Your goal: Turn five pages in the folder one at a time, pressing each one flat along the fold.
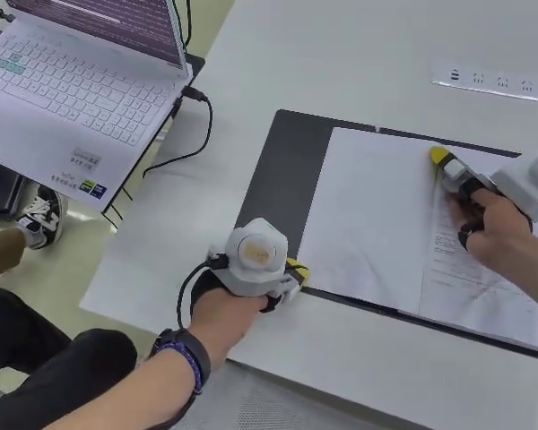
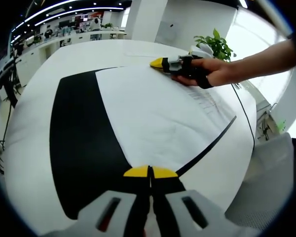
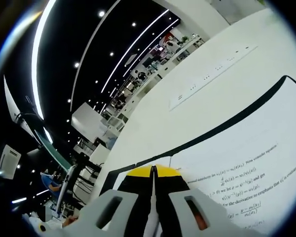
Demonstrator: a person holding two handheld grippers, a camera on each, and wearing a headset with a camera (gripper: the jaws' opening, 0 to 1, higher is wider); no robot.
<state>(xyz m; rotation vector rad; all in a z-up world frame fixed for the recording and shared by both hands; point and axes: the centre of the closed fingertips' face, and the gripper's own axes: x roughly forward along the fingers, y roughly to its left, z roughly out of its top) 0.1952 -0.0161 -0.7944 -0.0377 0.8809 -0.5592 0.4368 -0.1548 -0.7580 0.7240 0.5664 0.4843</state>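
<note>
Open-plan office with strip ceiling lights all round; a white counter carries the black folder, lying open at its middle. A blank page lies turned over onto the left half. This looks like the pressing step: the right claw, jaws together, rests on the fold near the top, while the left claw, closed on nothing, steadies the near edge. Next calls for sliding down the fold, then lifting the printed page
</note>
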